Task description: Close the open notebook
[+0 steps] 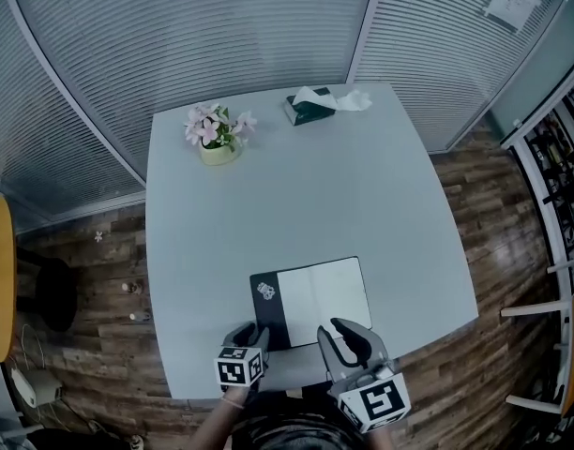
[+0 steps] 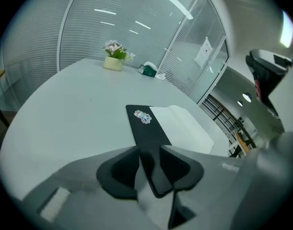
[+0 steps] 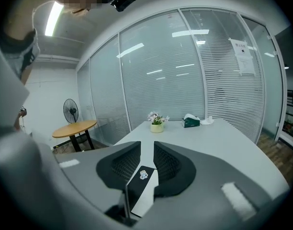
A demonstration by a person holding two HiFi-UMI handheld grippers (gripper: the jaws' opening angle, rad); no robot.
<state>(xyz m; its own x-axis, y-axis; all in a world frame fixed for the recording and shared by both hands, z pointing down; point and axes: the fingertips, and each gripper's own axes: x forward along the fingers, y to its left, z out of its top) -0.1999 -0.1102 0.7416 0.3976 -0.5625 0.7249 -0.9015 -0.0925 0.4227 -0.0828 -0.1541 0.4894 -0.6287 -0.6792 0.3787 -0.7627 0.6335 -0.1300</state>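
Your open notebook (image 1: 310, 300) lies flat at the near edge of the worktop (image 1: 296, 186), with its black cover (image 2: 146, 126) on the left. Your left tool (image 2: 149, 151) angles down at that cover's near corner. Its jaws are spread and the cover shows in the gap, unpinched, which looks well placed for lifting it over. Your right tool (image 1: 349, 339) hovers alongside, jaws apart and empty, probably free to steady the pages.

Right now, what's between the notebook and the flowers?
Nothing: only bare table lies between the notebook and the flower pot, as the head view shows.
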